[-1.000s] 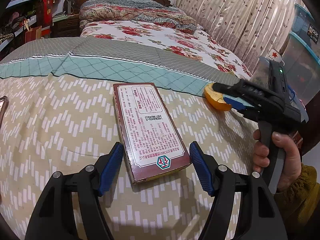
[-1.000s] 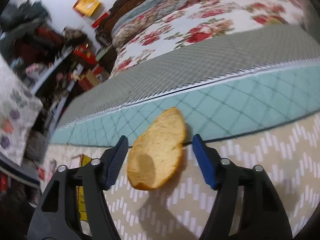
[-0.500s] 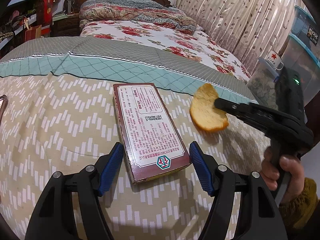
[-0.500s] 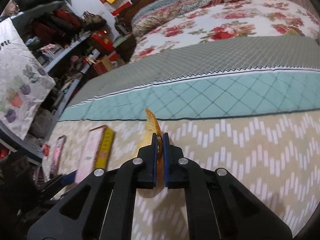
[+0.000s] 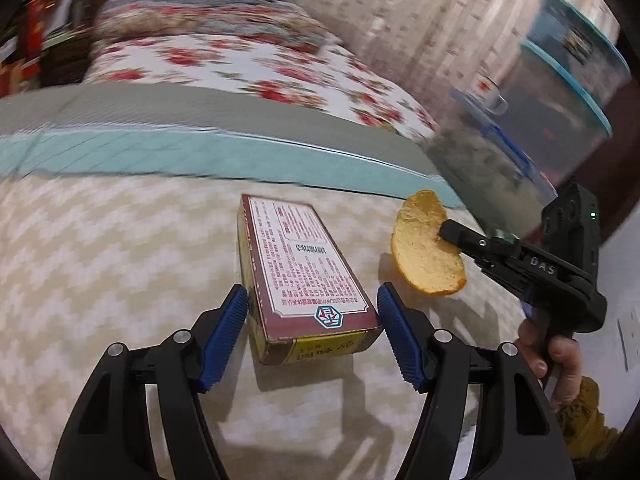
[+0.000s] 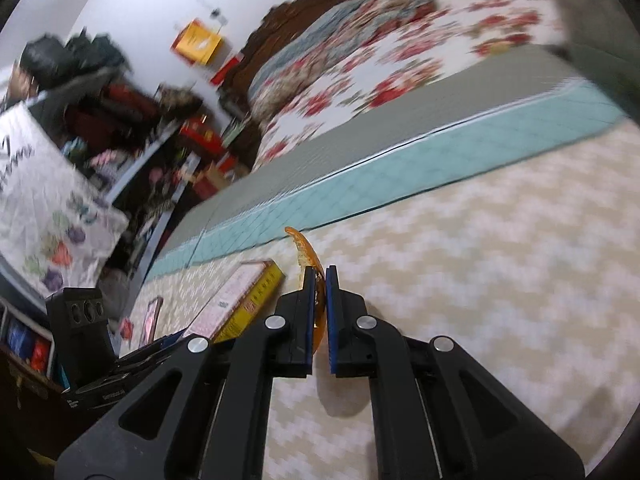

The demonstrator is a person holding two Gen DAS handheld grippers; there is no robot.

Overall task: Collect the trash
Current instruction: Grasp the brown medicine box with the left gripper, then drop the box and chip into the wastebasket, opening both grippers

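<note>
Left wrist view: the left gripper [image 5: 312,332], jaws just closing, straddled the printed carton [image 5: 304,272] without pinching it. At three o'clock, the right gripper [image 5: 442,228] clamped an orange peel [image 5: 424,256] edge-on; that thin hold could slip.

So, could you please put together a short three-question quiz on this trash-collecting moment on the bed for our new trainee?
1. True or false: the right gripper is shut on the orange peel.
2. Which thing lies between the left gripper's blue pads? A) a mug B) the printed cardboard box C) a phone
3. Fill in: in the left wrist view, the peel hangs to the ____ of the box, clear of the zigzag-patterned bedspread.

Key
1. True: the pads pinch the peel edge-on.
2. B: the box sits on the bedspread between the pads, which have just been closing in on it.
3. Right.
</note>
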